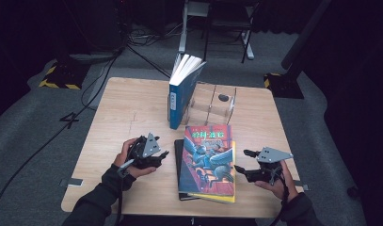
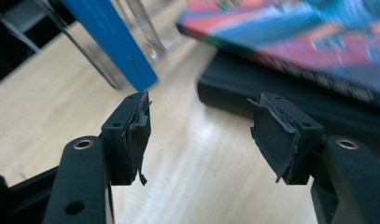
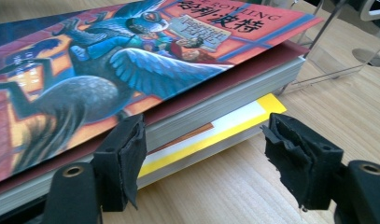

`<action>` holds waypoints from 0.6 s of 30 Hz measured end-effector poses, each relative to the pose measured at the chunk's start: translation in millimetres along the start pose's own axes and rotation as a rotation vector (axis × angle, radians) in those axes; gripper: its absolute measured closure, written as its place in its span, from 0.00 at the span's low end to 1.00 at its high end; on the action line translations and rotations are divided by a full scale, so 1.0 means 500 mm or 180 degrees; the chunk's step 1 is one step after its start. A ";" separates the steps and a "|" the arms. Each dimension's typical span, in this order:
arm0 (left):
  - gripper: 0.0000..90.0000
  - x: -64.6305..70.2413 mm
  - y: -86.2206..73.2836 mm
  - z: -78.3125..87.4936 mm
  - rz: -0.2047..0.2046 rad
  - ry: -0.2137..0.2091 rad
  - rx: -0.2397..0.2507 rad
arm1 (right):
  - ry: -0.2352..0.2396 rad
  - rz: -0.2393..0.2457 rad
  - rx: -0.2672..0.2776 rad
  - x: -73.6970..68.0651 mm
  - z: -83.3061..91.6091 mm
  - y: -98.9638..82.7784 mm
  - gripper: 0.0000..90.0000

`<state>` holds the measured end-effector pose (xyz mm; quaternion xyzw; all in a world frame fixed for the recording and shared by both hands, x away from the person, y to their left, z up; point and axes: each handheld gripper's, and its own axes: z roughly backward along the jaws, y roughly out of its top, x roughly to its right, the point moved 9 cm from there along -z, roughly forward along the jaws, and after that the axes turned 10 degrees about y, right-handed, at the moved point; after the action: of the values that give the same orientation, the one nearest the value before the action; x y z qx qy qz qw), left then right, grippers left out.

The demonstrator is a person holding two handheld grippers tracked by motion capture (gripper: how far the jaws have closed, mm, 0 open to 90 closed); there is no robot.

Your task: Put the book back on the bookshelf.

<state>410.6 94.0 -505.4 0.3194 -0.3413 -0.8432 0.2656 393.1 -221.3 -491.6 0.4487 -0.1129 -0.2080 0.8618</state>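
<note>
A stack of books lies flat at the table's middle: a red-covered book with a blue winged creature (image 1: 208, 157) on top, a yellow book (image 3: 225, 126) under it, and a black book (image 1: 178, 155) at the bottom left. My left gripper (image 1: 163, 157) rests just left of the stack, open, its jaws (image 2: 201, 126) pointing at the black book (image 2: 234, 93) with nothing between them. My right gripper (image 1: 242, 161) sits at the stack's right edge, also open. In its own view the jaws (image 3: 208, 140) stand apart before the edge of the top book (image 3: 131, 56), pads clear of it.
A blue book (image 1: 182, 89) stands upright, pages fanned, against a clear acrylic stand (image 1: 212, 106) at the back middle of the wooden table (image 1: 123, 113). The blue book's lower corner (image 2: 113, 42) shows beyond my left jaws. Cables and stands cover the floor behind.
</note>
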 end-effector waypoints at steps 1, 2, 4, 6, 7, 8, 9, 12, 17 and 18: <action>0.41 0.005 -0.009 0.000 -0.0009 -0.0009 -0.0046 | -0.0004 0.0013 -0.0009 -0.001 0.001 0.001 0.33; 0.40 0.005 -0.009 0.000 -0.0009 -0.0009 -0.0046 | 0.0007 0.0009 -0.0014 -0.004 0.001 0.001 0.32; 0.40 0.015 -0.020 0.002 -0.0011 -0.0100 -0.0088 | 0.0006 0.0013 -0.0014 -0.005 0.002 0.002 0.32; 0.41 0.027 -0.034 0.008 -0.0014 -0.0218 -0.0113 | 0.0010 -0.0007 -0.0019 -0.008 0.003 0.003 0.32; 0.40 0.034 -0.039 0.010 0.0003 -0.0271 -0.0112 | 0.0027 -0.0019 -0.0015 -0.011 0.004 0.004 0.32; 0.40 0.040 -0.045 0.013 0.0018 -0.0325 -0.0121 | 0.0013 -0.0012 -0.0029 -0.012 0.005 0.005 0.32; 0.39 0.051 -0.056 0.018 0.0042 -0.0412 -0.0143 | 0.0010 -0.0028 -0.0025 -0.016 0.008 0.008 0.32; 0.37 0.062 -0.069 0.022 0.0038 -0.0439 -0.0191 | 0.0018 -0.0041 -0.0019 -0.020 0.012 0.011 0.32; 0.35 0.087 -0.082 0.034 0.0088 -0.0625 -0.0168 | 0.0058 -0.0080 -0.0012 -0.035 0.021 0.022 0.31; 0.35 0.092 -0.084 0.035 0.0110 -0.0652 -0.0166 | 0.0069 -0.0085 -0.0006 -0.038 0.023 0.025 0.31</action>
<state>358.0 96.9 -543.2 0.2185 -0.3501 -0.8753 0.2520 375.1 -214.7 -475.1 0.4516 -0.0974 -0.2147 0.8605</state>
